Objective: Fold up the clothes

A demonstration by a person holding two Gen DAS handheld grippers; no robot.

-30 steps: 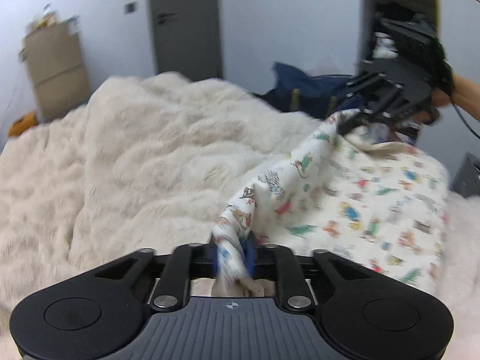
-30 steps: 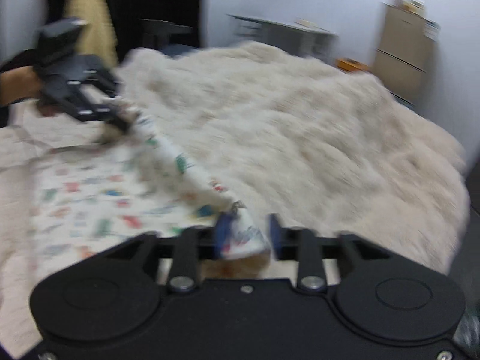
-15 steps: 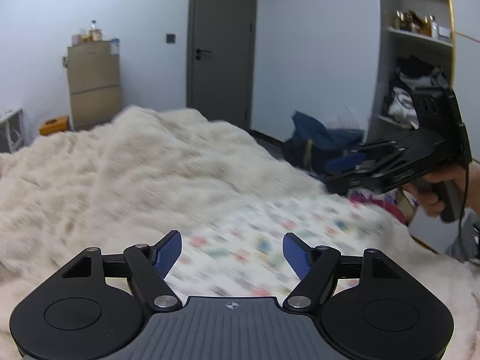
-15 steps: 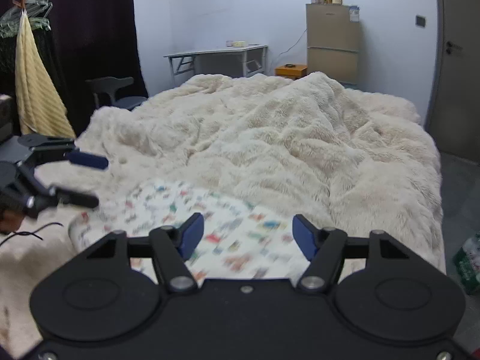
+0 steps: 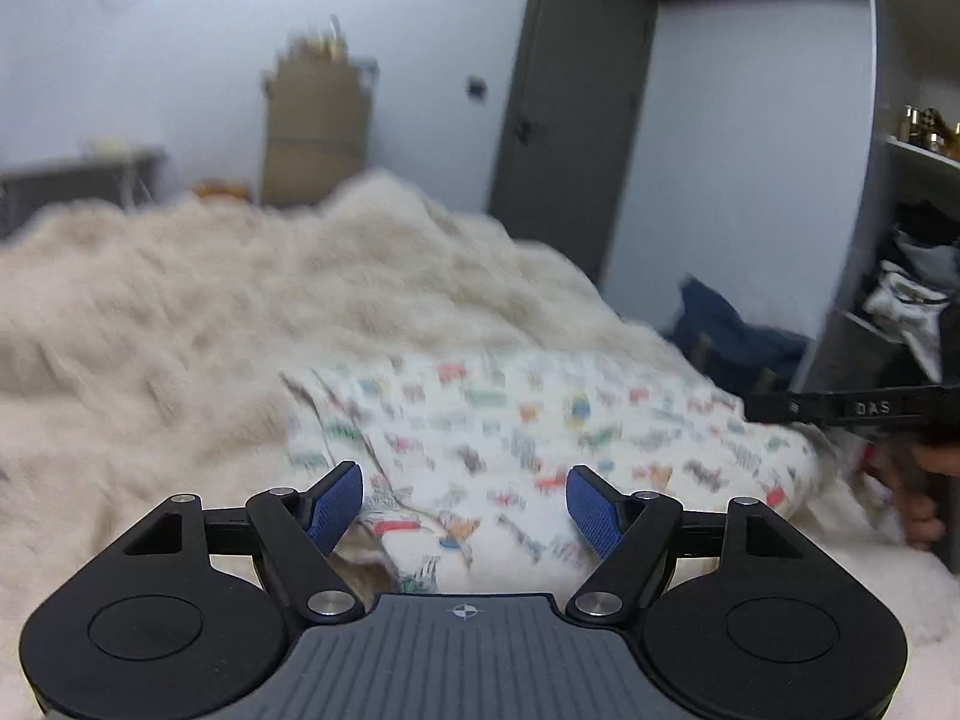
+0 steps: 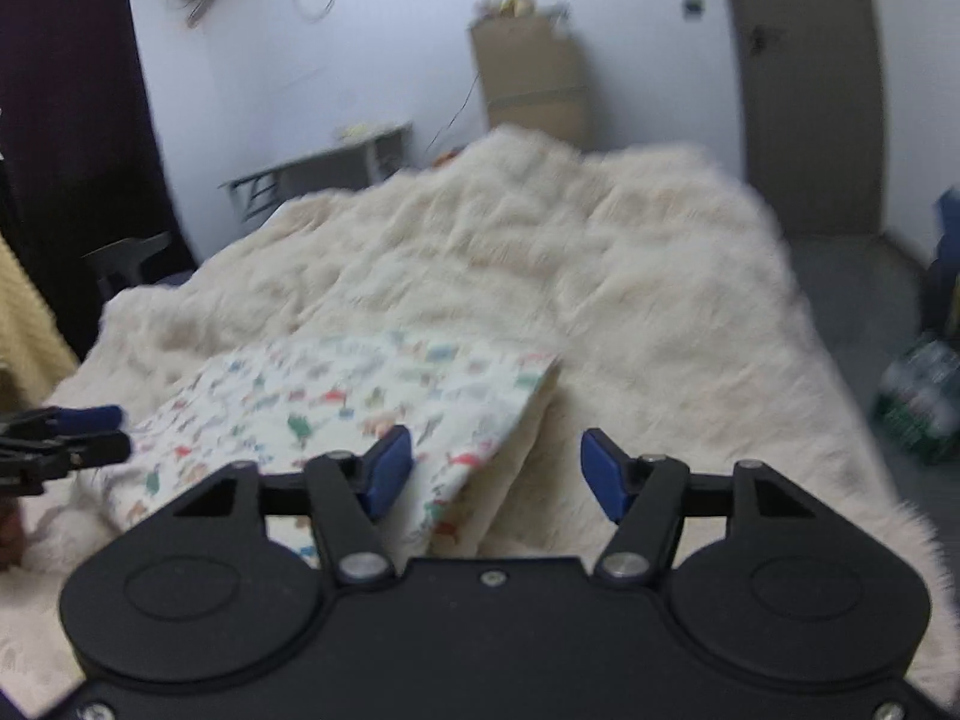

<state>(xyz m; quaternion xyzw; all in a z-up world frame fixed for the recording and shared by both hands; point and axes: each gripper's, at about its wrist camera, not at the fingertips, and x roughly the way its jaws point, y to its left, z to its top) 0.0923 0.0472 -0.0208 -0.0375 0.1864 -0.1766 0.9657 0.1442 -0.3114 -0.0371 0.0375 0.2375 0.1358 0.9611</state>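
Two hand-held grippers hang open over a printed garment (image 5: 540, 420) spread on a cream fluffy blanket (image 5: 210, 300) that covers a bed. The left gripper (image 5: 465, 507) has its blue pads (image 5: 336, 504) spread wide, its jaws having just been opening, and nothing is clamped between them. The cloth lies below and beyond the gap, with no pad pressing on it. The right gripper (image 6: 497, 471) stands likewise apart, its blue pads (image 6: 389, 468) clear of the fabric; its jaws too have just been opening. In its own view a folded edge of the garment (image 6: 360, 402) runs beneath the left-hand pad, while the right-hand pad sits over bare blanket (image 6: 600, 270).

The garment, white with small coloured figures (the print is too blurred to read), lies flat in a rough rectangle at the near side of the bed, one corner pointing toward the middle of the blanket. From the left wrist view the right gripper (image 5: 774, 405) shows edge-on at the far right border, held in a hand (image 5: 924, 492) beside the garment's far edge. From the right wrist view the left gripper (image 6: 105, 432) enters at the left border, just beside the cloth.

Behind the bed stand a grey door (image 5: 570, 108), a tan cabinet (image 6: 528, 78) and a small desk (image 6: 324, 165).
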